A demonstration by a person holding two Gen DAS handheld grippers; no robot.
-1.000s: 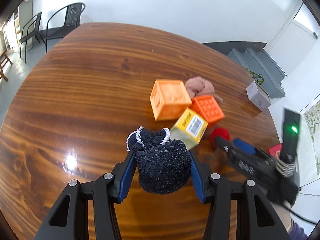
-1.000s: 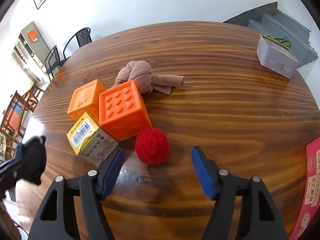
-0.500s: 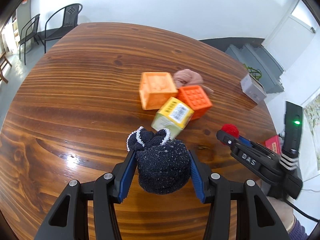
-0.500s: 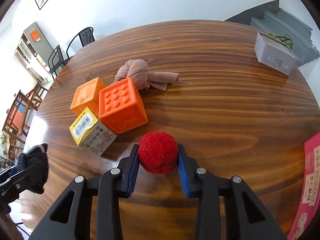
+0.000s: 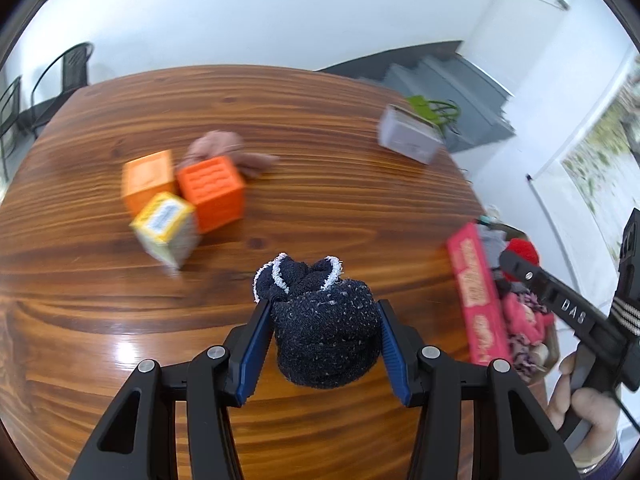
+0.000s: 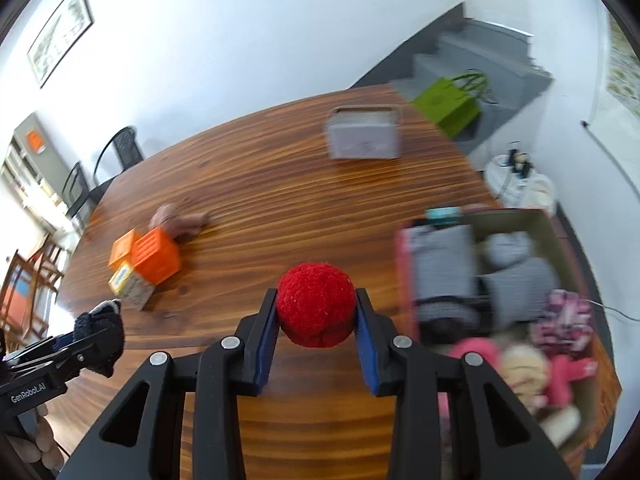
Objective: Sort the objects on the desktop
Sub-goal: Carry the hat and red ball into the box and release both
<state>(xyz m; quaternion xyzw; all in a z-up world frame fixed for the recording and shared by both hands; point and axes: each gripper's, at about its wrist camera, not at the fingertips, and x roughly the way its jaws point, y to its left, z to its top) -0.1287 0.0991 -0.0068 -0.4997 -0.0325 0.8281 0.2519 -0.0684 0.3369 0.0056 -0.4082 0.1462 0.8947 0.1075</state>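
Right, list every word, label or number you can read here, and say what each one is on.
"DAS": on the side of the right gripper, seen from the left wrist.
"GenRobot.AI": on the body of the left gripper, seen from the right wrist.
Yellow box: printed label, too blurred to read.
Red flap of the cardboard box: yellow characters, blurred, unreadable.
Grey box: faint marks, unreadable.

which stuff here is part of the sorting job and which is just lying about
Part of the job:
- dark sock ball, in the left gripper
- red pom-pom ball, in the right gripper
- two orange cubes, yellow box, brown cloth bundle
- cardboard box of soft items

Just lying about:
- grey box
- green bag
- chairs
- framed picture
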